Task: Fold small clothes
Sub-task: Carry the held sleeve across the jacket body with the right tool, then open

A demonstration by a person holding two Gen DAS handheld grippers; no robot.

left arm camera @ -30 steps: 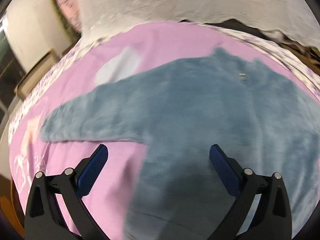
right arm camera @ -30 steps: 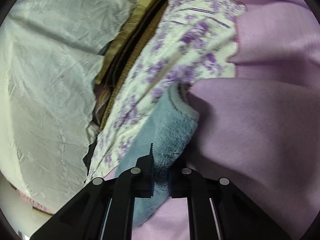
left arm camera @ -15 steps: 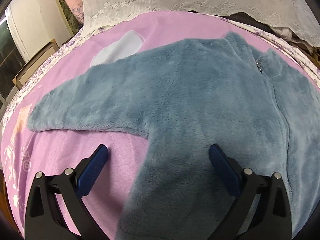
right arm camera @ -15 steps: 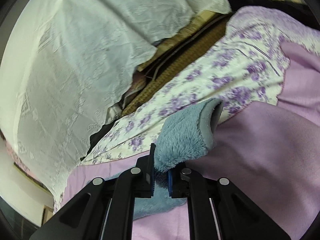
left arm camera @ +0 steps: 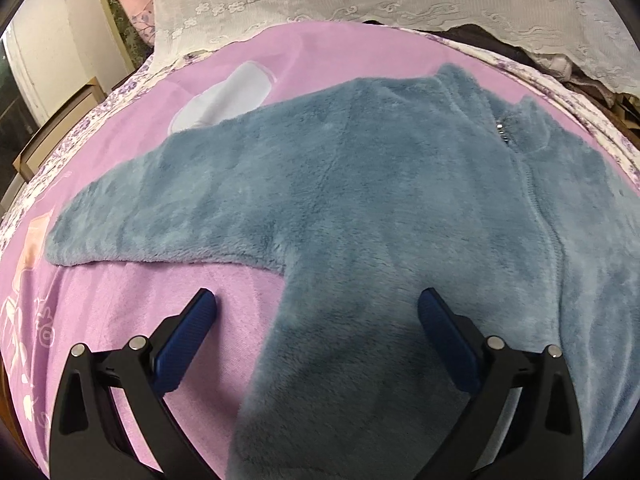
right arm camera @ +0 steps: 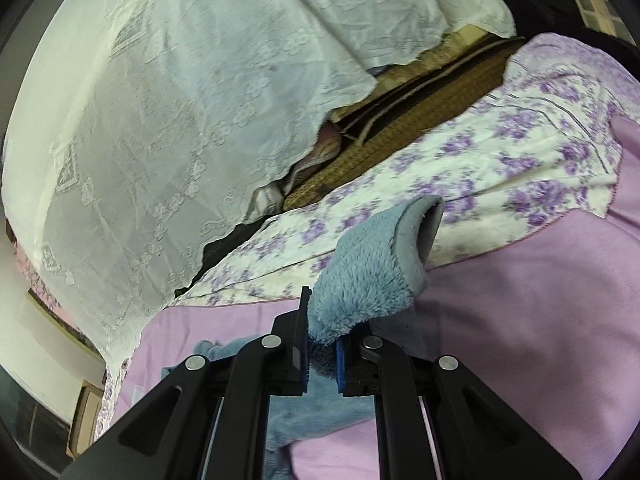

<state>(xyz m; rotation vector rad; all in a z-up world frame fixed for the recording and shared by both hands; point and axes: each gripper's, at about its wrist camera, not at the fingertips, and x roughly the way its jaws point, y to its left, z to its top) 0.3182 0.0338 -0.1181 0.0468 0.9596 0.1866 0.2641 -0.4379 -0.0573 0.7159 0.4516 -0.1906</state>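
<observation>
Right under your left gripper [left arm camera: 316,308] lies the fuzzy blue sweater [left arm camera: 360,200]. Your left gripper's two fingers are spread wide apart and hold nothing. One blue pad [left arm camera: 186,334] hangs over the bare pink blanket [left arm camera: 100,312]. The other pad sits over the sweater's body, near its lower hem. The sweater is spread flat on the pink blanket. One sleeve [left arm camera: 160,208] stretches out toward the blanket's left edge. Farther up, the zipper [left arm camera: 502,130] and collar point to the blanket's far edge. A white patch [left arm camera: 224,96] on the blanket peeks out behind the sleeve.

Your right gripper [right arm camera: 322,354] is pinched almost closed on the other sleeve cuff [right arm camera: 372,272]. The cuff sticks up past the fingers, and you can see its gray inside. More blue sweater [right arm camera: 316,404] hangs below the fingers, over the pink blanket [right arm camera: 540,320]. Past the cuff is a sheet with purple flowers [right arm camera: 500,160]. Beyond that is a brown woven mat [right arm camera: 400,120]. Farthest back hangs a white lace cloth [right arm camera: 180,100].
</observation>
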